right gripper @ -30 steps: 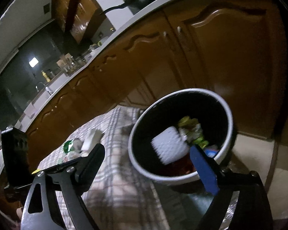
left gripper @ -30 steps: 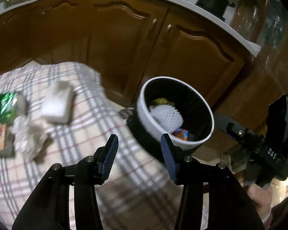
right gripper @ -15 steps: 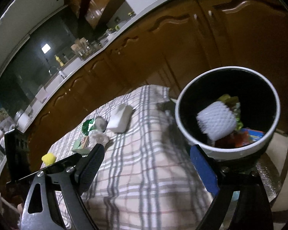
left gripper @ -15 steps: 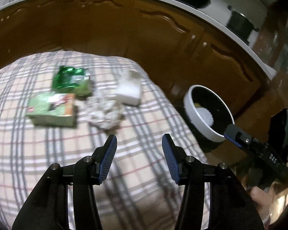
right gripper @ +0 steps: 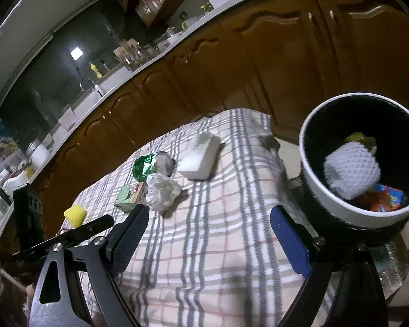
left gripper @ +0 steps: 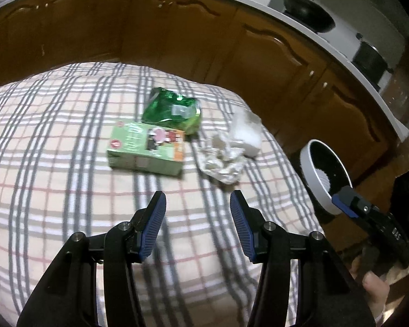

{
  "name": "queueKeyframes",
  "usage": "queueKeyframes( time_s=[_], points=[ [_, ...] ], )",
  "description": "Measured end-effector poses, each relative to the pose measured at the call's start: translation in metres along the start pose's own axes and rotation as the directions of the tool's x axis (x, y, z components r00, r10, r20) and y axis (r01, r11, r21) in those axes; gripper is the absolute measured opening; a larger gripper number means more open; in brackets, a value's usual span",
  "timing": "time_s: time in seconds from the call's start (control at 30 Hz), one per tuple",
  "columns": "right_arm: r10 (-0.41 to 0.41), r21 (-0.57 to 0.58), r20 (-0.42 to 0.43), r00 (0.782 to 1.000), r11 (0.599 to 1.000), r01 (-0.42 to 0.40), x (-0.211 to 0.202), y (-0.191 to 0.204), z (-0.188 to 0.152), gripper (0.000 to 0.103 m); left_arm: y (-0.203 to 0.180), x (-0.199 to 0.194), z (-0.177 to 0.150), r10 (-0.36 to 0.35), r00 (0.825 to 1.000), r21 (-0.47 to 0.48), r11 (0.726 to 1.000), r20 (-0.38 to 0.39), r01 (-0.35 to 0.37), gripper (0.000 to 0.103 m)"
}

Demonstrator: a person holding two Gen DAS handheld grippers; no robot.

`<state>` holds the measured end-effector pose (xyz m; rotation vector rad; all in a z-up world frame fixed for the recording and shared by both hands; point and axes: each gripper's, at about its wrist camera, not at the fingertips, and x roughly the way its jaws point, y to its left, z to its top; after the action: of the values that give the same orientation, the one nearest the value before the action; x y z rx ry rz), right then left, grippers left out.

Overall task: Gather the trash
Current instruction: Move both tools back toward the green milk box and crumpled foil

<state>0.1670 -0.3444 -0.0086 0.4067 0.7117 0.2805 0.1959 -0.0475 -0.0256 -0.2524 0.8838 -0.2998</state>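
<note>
On the plaid-covered table [left gripper: 54, 163] lie a green carton [left gripper: 147, 148], a shiny green wrapper [left gripper: 173, 109], a crumpled white paper ball [left gripper: 222, 160] and a white foam block [left gripper: 245, 130]. My left gripper [left gripper: 197, 224] is open and empty, hovering short of the carton and the paper ball. My right gripper [right gripper: 207, 234] is open and empty over the table's right part. The black bin with a white rim [right gripper: 313, 169] stands off the table's right end and holds a white foam net [right gripper: 351, 173] and wrappers. A yellow foam piece [right gripper: 75, 214] lies at the left.
Brown kitchen cabinets [left gripper: 177, 35] run behind the table under a white counter with a black pan [left gripper: 308, 13] and a pot [left gripper: 370, 58]. The bin also shows in the left wrist view [left gripper: 310, 174], beside my right gripper's finger.
My left gripper has swung left from over the bin to over the table, facing the carton and paper ball. My right gripper has drawn back, and more of the table shows.
</note>
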Motion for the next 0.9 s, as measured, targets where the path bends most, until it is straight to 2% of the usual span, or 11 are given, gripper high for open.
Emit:
queueKeyframes(
  time_s=[0.07,0.3,0.4,0.6,0.67,0.9],
  points=[
    [0.008,-0.006,-0.006,1.000,1.000,-0.008,0.004,0.005,0.001,0.092,0.007,-0.001,0.002,0.009,1.000,-0.010,1.000,0.003,-0.009,0.050],
    [0.046,-0.037,-0.034,0.998,0.998,-0.048,0.022,0.027,0.005,0.091,0.027,0.000,0.014,0.052,0.999,-0.003,0.999,0.009,-0.052,0.062],
    [0.067,-0.049,-0.057,0.996,0.996,-0.070,0.034,0.035,0.007,0.083,0.035,0.005,0.021,0.071,0.997,0.022,0.997,0.001,-0.071,0.067],
    [0.096,-0.042,-0.114,0.989,0.994,-0.101,0.061,0.044,0.007,0.071,0.055,0.022,0.037,0.067,0.997,0.080,0.995,-0.028,-0.065,0.076],
    [0.100,-0.039,-0.130,0.986,0.994,-0.106,0.069,0.044,0.005,0.065,0.063,0.029,0.041,0.067,0.997,0.081,0.995,-0.038,-0.064,0.076],
    [0.104,-0.020,-0.165,0.981,0.994,-0.109,0.092,0.047,0.006,0.061,0.078,0.049,0.047,-0.055,0.998,0.046,0.997,-0.032,0.057,0.076]
  ],
)
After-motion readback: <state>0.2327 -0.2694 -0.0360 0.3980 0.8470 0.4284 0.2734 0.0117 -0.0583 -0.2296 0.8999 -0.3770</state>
